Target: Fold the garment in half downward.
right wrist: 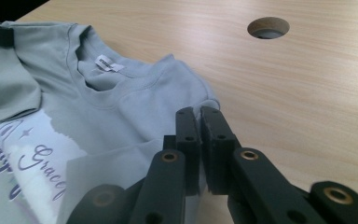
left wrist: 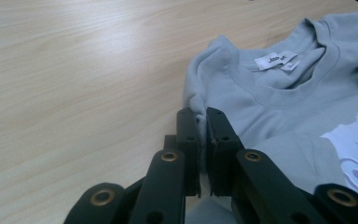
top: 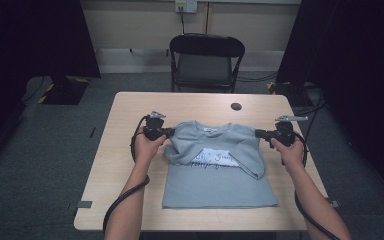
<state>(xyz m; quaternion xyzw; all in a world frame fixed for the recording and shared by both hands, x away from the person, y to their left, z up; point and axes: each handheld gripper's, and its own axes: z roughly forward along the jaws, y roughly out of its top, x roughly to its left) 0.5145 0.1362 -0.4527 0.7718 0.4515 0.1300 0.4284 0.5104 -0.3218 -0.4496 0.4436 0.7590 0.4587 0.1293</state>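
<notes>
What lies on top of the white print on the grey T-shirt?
Both folded-in sleeves of the T-shirt lie across the white print. Purple lettering shows between them; the print's covered parts cannot be seen.

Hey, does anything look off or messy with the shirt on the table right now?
Nothing damaged or spilled. The grey T-shirt lies face up with both sleeves folded over its white print, each shoulder pinched by tongs, left and right. The fold is slightly uneven.
</notes>
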